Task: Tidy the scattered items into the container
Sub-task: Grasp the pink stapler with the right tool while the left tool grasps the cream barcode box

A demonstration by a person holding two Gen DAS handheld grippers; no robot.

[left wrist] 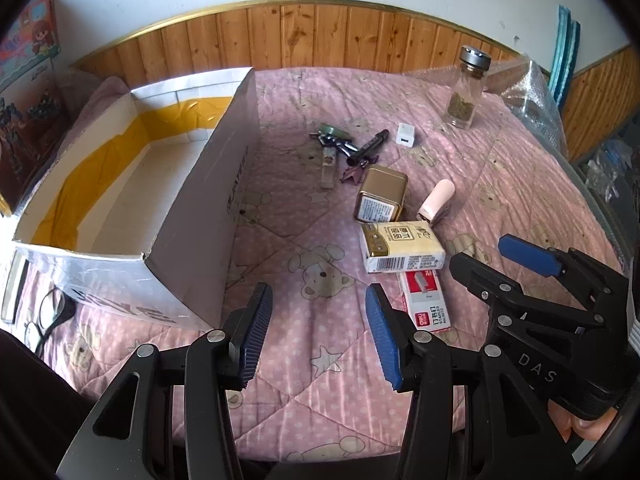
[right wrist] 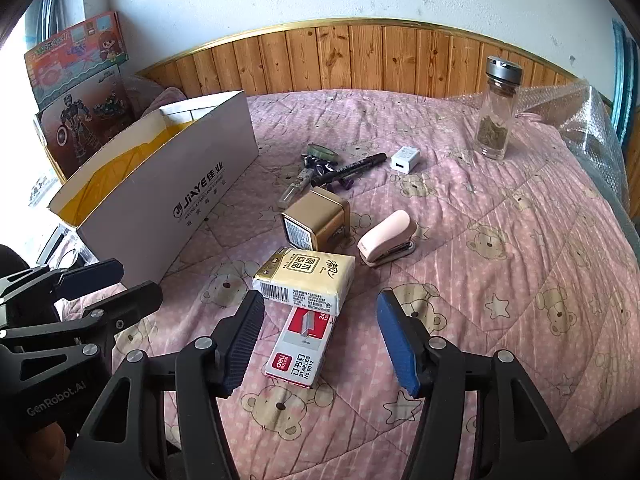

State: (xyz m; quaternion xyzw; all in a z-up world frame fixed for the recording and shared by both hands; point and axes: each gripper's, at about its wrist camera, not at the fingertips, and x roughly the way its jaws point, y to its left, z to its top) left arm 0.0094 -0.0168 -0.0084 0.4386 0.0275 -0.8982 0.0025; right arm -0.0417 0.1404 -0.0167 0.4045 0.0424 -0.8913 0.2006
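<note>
Above quilt (right wrist: 500,240) — left gripper (left wrist: 318,330), right gripper (right wrist: 320,340) both spread, empty; staple box (right wrist: 302,342) below.

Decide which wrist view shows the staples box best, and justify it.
The right wrist view: the staples box lies almost whole between the open right gripper fingers. In the left wrist view, the left gripper finger and tissue pack partly hide it.

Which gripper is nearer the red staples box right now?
Right. The right gripper hangs open directly over the staples box, while the left gripper is open beside it, toward the cardboard box.
</note>
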